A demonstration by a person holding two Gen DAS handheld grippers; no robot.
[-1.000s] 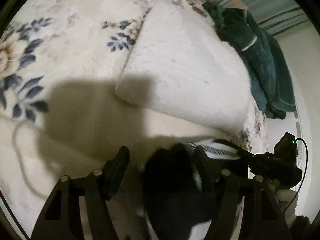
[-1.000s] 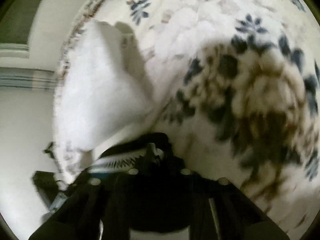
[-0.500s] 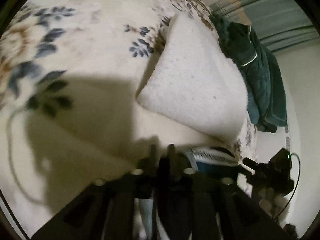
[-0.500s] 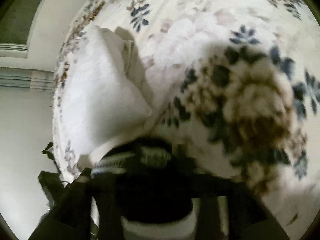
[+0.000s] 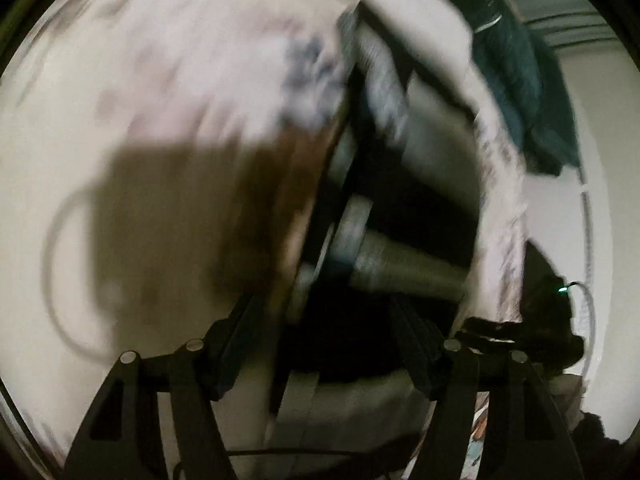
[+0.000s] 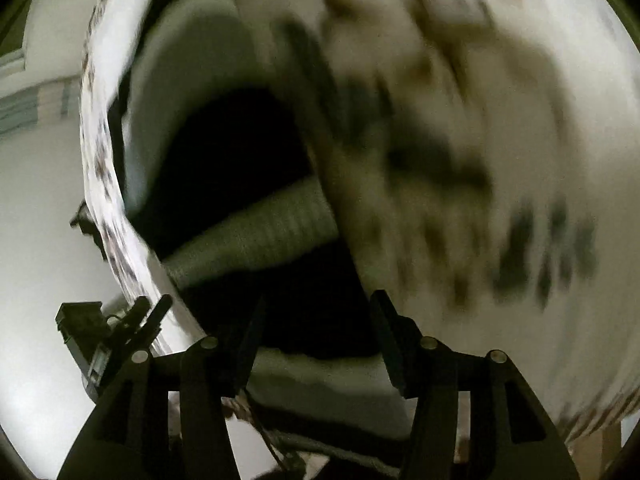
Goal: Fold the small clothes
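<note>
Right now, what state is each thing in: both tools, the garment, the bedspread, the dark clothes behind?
Left tool: open, garment lying between its fingers.
Right tool: open, garment lying between its fingers.
Black and white garment: loose on the bed, spread out.
Flowered bedspread: blurred.
Dark green clothes: heaped, untouched.

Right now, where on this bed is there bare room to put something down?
Though blurred, the floral blanket beside the black-and-grey garment, on the side away from the bed's edge, looks bare except for a shadow. Toward the edge it is crowded: the garment, then a dark green clothes pile beyond.
</note>
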